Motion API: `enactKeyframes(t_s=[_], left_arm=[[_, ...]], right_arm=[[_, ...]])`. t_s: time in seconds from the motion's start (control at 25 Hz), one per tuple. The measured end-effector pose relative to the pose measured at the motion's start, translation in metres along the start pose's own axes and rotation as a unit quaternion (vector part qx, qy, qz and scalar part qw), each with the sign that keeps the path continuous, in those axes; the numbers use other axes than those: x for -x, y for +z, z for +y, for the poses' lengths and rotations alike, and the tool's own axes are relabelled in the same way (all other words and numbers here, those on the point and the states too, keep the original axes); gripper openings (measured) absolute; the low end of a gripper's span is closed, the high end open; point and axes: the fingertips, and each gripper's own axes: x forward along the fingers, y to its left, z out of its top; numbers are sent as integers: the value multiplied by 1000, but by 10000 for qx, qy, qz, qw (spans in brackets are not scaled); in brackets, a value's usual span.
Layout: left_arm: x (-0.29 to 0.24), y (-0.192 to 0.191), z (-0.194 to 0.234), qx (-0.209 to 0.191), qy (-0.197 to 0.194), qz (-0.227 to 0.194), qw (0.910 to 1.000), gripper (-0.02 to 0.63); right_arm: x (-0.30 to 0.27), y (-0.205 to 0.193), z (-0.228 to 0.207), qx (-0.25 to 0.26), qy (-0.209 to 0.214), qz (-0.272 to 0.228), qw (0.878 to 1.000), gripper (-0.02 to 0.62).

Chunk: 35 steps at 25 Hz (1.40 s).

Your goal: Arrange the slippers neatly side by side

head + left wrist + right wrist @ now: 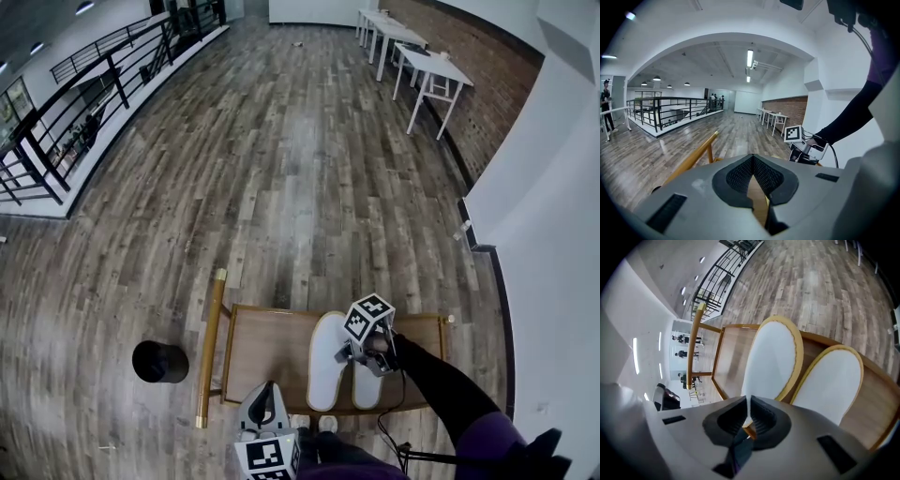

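Observation:
Two white slippers with yellow rims lie side by side on a low wooden stand (272,347). The left slipper (324,361) (771,357) touches the right slipper (368,392) (832,380) along its side. My right gripper (352,356) (748,417) hangs over their near ends, shut on the rim at the heel of the left slipper. My left gripper (265,396) (752,172) stays at the stand's near edge, away from the slippers, shut with nothing in it. The right gripper's marker cube (793,133) also shows in the left gripper view.
A yellow wooden rail (210,345) runs along the stand's left side. A black round object (159,362) sits on the plank floor to the left. White tables (427,75) stand far back right, a black railing (84,103) far left, a white wall (553,216) at the right.

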Motion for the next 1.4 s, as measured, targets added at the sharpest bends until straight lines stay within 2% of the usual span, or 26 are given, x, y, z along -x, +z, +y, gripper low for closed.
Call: enactKeyframes(t_s=[0.28, 0.56, 0.72, 1.0, 1.16, 1.4], left_arm=[[0, 3, 2, -9, 72, 10, 10000, 0], [-7, -2, 1, -90, 1, 133, 9999, 0], [-7, 0, -1, -134, -75, 164, 9997, 0], [-9, 4, -6, -194, -163, 158, 9996, 0], [-8, 6, -7, -212, -144, 188, 9995, 0], [-7, 6, -15, -174, -243, 62, 9995, 0]], right_arm=[[-16, 4, -14, 166, -262, 180, 9994, 12], [-23, 9, -24, 61, -447, 215, 9987, 12], [-23, 12, -20, 131, -389, 155, 9990, 12], [-17, 11, -17, -38, -222, 26, 9997, 14], [-11, 14, -12, -175, -39, -296, 9994, 42], [-17, 10, -8, 50, -79, -216, 9997, 57]])
